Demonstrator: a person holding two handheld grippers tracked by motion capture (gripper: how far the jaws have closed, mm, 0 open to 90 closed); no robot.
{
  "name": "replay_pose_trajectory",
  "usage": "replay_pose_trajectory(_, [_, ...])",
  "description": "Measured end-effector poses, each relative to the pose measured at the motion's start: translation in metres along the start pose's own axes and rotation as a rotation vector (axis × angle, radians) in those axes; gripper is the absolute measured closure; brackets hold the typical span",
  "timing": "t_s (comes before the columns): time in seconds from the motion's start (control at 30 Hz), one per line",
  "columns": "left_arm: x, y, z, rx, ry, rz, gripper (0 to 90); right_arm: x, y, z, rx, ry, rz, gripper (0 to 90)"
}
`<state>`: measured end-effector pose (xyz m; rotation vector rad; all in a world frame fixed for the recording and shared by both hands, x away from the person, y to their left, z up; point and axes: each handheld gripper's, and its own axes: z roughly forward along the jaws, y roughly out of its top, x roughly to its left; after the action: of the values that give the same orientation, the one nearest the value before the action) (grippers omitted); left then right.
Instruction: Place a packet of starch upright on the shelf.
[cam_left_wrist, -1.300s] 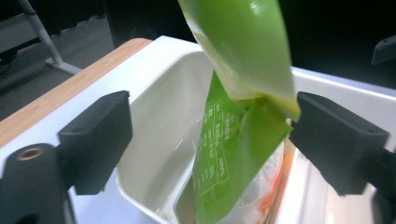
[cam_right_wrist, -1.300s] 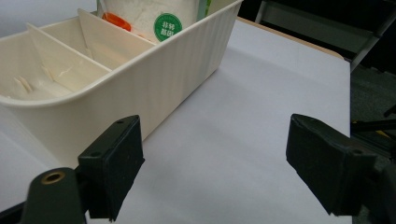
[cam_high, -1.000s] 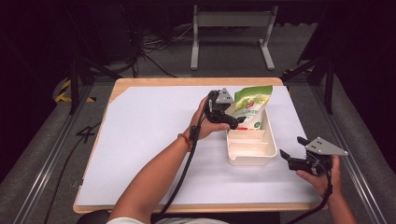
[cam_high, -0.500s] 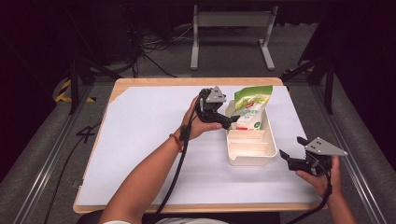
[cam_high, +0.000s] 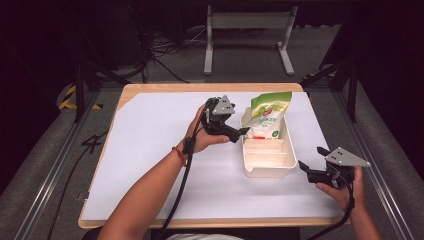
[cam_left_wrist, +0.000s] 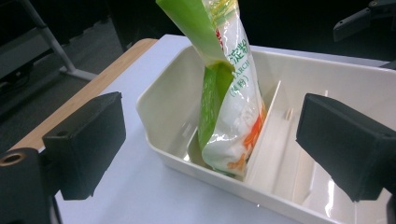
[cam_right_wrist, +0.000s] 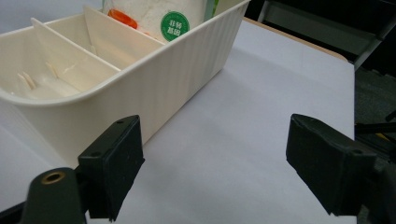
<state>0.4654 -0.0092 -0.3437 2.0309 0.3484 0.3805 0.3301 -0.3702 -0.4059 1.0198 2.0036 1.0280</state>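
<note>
A green-and-white food pouch (cam_high: 268, 116) stands leaning in the far end compartment of a cream divided box (cam_high: 250, 167) on the white table cover. My left gripper (cam_high: 239, 132) sits just left of the box's far end, clear of the pouch. In the left gripper view its jaws (cam_left_wrist: 217, 140) are wide open, with the pouch (cam_left_wrist: 229, 93) and the box's rim (cam_left_wrist: 156, 114) ahead between them. My right gripper (cam_high: 306, 169) rests near the box's near right corner. Its own view shows it open (cam_right_wrist: 219, 163) and empty beside the box's ribbed wall (cam_right_wrist: 182, 70), with the pouch (cam_right_wrist: 159, 14) beyond.
The box's two nearer compartments (cam_high: 267, 160) hold nothing. The white cover (cam_high: 150, 150) stretches bare to the left. A wooden table edge (cam_high: 200, 86) runs along the back, with a metal stand (cam_high: 245, 35) on the floor behind.
My left gripper has drawn back to the left, away from the pouch, which now leans upright in the box. The right gripper has stayed put.
</note>
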Motion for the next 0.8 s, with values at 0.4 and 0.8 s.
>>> replay_pose_trajectory(0.4, [0.000,-0.009,-0.020,0.029,0.027,0.024,8.9,0.001,0.000,0.001,0.006,-0.005,-0.004,18.9])
replay_pose_trajectory(0.8, [0.006,-0.033,-0.041,0.077,0.072,0.033,8.7,0.001,0.000,0.002,0.014,-0.002,-0.003,18.9])
